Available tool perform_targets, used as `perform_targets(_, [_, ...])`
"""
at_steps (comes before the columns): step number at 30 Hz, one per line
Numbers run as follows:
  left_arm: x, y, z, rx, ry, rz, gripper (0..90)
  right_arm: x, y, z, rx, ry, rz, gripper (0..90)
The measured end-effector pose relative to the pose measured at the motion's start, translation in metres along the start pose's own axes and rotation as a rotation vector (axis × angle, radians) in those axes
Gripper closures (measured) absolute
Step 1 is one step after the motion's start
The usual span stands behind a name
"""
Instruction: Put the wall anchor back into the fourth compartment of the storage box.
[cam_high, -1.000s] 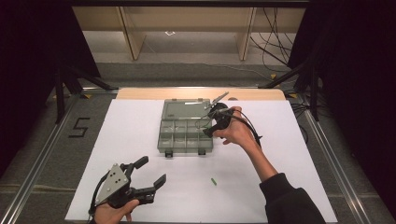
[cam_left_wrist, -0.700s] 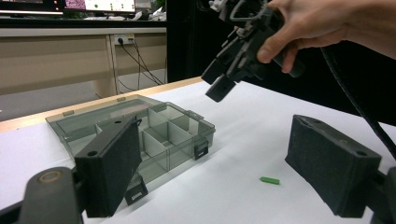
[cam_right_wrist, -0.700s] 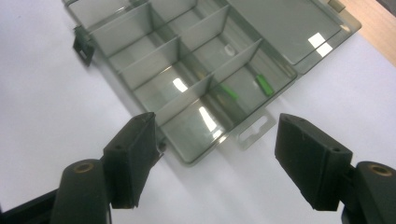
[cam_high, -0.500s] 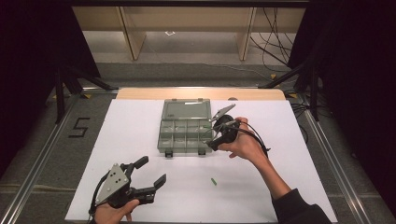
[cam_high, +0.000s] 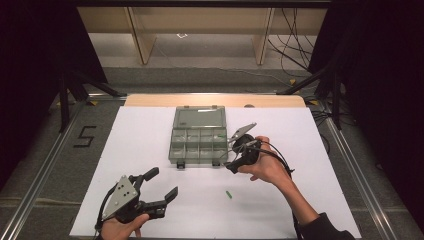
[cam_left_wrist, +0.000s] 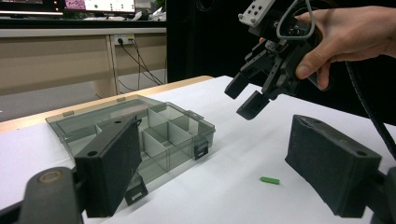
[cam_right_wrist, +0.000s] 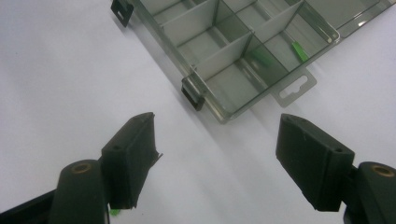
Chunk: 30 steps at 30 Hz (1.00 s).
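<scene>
A clear grey compartment box (cam_high: 199, 142) lies open at mid table, its lid flat behind it. Two small green pieces (cam_right_wrist: 299, 51) rest in its right-hand compartments. Another green piece (cam_high: 228, 193) lies loose on the white table surface in front of the box, also seen as the green piece (cam_left_wrist: 270, 180) in the left gripper view. My right gripper (cam_high: 231, 166) hovers by the box's near right corner, tilted down, open and empty (cam_right_wrist: 217, 123). My left gripper (cam_high: 162, 182) is open at the near left, nothing between its jaws (cam_left_wrist: 212, 128).
The white sheet (cam_high: 300, 150) covers the table, with a wooden strip (cam_high: 150, 100) along its far edge. Metal rails (cam_high: 45, 165) run down both sides. Cables (cam_high: 295, 55) and stand legs lie on the floor beyond.
The right gripper has come back from over the box's far right part to its near right corner, lower and closer to the loose green piece. The left gripper has stayed put.
</scene>
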<state>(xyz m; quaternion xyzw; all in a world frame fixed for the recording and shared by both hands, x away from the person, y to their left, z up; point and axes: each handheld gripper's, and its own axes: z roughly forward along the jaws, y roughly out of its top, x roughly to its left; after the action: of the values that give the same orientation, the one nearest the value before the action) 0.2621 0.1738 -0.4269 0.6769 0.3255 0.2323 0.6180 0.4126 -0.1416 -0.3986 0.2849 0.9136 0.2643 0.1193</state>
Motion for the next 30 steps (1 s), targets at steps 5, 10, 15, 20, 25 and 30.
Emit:
perform_targets(5, [0.000,0.000,0.000,-0.002,0.000,-0.002,17.0,0.002,-0.006,-0.001,0.009,0.016,0.011,29.2])
perform_targets(10, [0.000,0.000,0.000,-0.003,0.000,-0.003,17.0,0.008,-0.011,-0.001,0.018,0.025,-0.007,29.1])
perform_targets(15, [0.000,0.000,0.000,-0.003,0.000,-0.003,17.0,0.016,-0.015,0.000,0.048,0.045,-0.021,29.6])
perform_targets(20, [0.000,0.000,0.000,-0.004,0.000,-0.003,17.0,0.023,-0.019,0.003,0.071,0.058,-0.038,31.2])
perform_targets(25, [0.000,0.001,0.000,-0.004,0.000,-0.002,17.0,0.028,-0.023,0.008,0.097,0.078,-0.052,33.0])
perform_targets(30, [0.000,0.000,0.000,-0.005,0.000,-0.002,17.0,0.034,-0.025,0.012,0.123,0.089,-0.071,34.9])
